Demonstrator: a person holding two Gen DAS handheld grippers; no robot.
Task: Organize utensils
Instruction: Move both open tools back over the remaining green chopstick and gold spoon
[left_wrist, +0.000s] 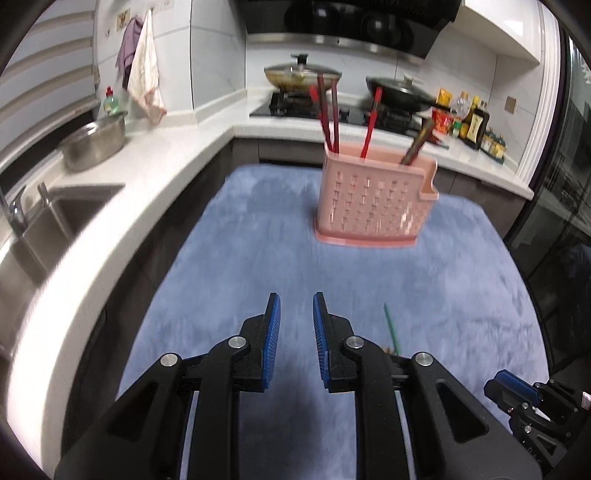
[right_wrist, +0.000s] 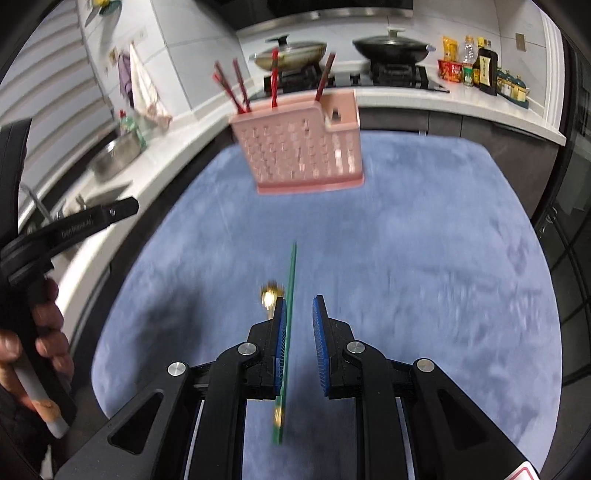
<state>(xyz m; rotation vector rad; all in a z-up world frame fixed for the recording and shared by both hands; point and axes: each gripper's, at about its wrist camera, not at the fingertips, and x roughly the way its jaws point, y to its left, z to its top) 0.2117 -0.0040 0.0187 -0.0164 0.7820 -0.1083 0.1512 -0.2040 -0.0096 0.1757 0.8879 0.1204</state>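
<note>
Green chopstick (right_wrist: 291, 288) lies on blue mat (right_wrist: 406, 258): thin, stiff, light, likely slippery; grab mid-length. Right gripper (right_wrist: 298, 306) jaws apart, straddling it, no grip. Left gripper (left_wrist: 296, 306) parted, empty.

Both of your views are evenly lit from overhead, cool and fairly bright. The white counter (left_wrist: 155, 173) glares, and the range hood's steel strip (left_wrist: 332, 40) catches a highlight. Motion blur smears the blue cloth (left_wrist: 258, 240) and the pink basket (right_wrist: 303, 147) in the right wrist view, while your gripper arms stay sharp. A soft dark shadow lies on the cloth at lower left of that view. Fisheye bending curves the counter lines, and black vignette fills every corner.
</note>
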